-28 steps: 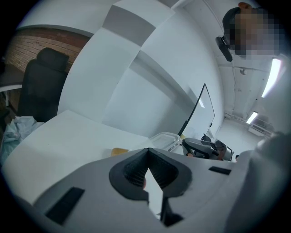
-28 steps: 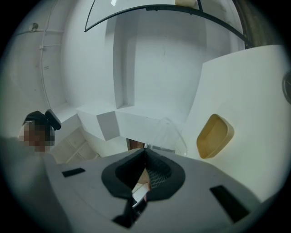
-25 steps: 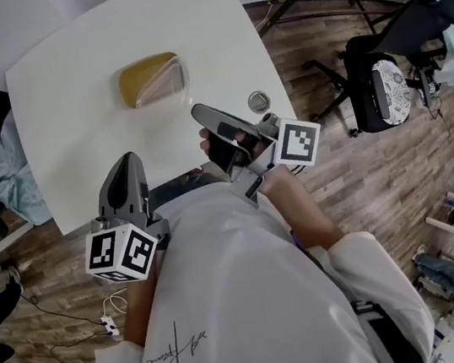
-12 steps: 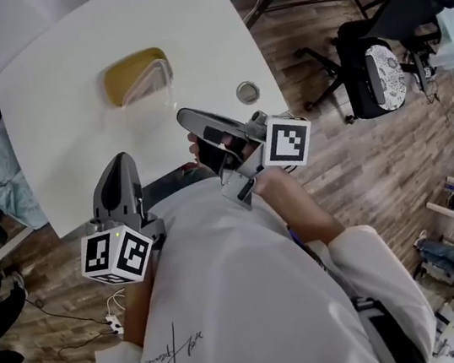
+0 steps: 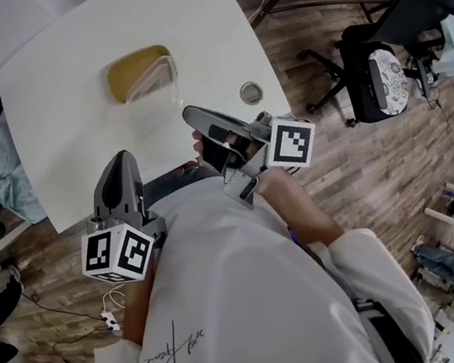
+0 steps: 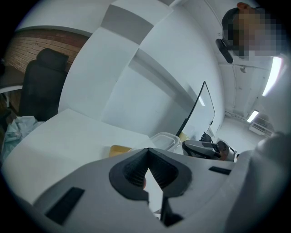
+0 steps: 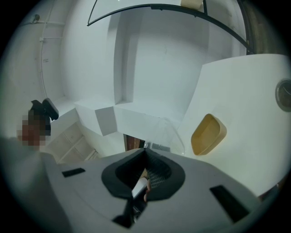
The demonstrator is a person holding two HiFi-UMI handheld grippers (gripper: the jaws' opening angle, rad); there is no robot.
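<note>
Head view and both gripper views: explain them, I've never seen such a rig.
No robot: a person holds hand-worked tongs in each hand. The head view looks down from a camera on the person's head: left tongs, right tongs, a white table. The other two pictures come from cameras riding on each pair, looking along its jaws. Both pairs are shut, holding nothing. On the table lie a yellow dish, a clear tub beside it and a small round metal cap.

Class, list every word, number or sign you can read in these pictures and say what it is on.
Nothing legible.
Shirt: handwritten scrawl, too cursive to read.
Left cube, right cube: black-and-white square patterns, no letters.
</note>
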